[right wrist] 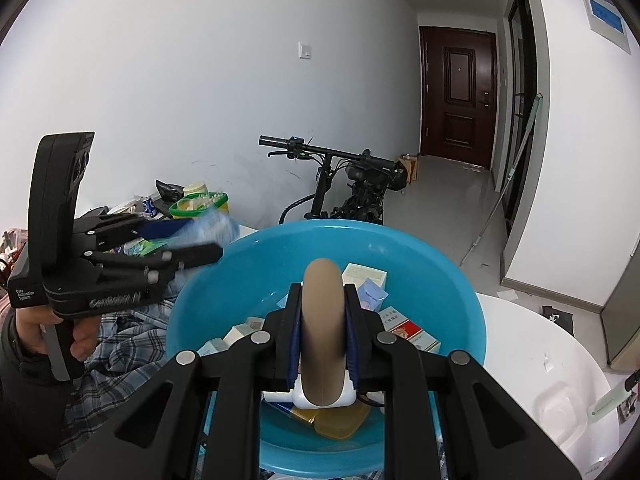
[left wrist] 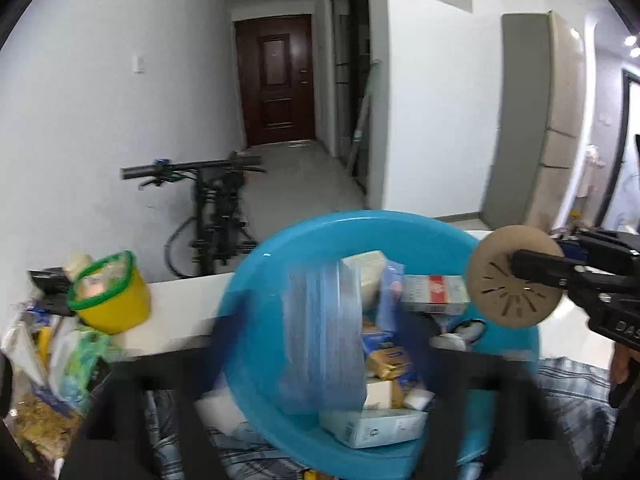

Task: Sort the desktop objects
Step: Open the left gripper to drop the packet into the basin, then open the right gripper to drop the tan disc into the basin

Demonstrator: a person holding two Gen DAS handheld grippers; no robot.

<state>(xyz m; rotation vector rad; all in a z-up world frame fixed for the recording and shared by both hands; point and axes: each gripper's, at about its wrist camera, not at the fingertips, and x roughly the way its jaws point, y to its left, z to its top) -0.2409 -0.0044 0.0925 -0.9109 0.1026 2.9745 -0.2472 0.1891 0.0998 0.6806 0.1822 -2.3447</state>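
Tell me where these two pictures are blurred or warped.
Left wrist view: a bluish packet over the blue basin is smeared by motion, as are the left gripper's dark fingers; the door frame bows from fisheye. Right wrist view: mostly sharp, the right gripper crisp on a tan disc; only the packet is smeared.

A glossy blue plastic basin (right wrist: 460, 280) holds printed cardboard boxes (right wrist: 408, 330), with a matt brown cardboard disc (right wrist: 322, 332) at its centre between matt black plastic fingers (right wrist: 362, 344) fixed with shiny metal pins. At 9 o'clock lies checked cloth (right wrist: 120, 332); at 3 o'clock, a smooth white tabletop (right wrist: 540, 340); at 10 o'clock, a yellow plastic tub (right wrist: 204, 204).
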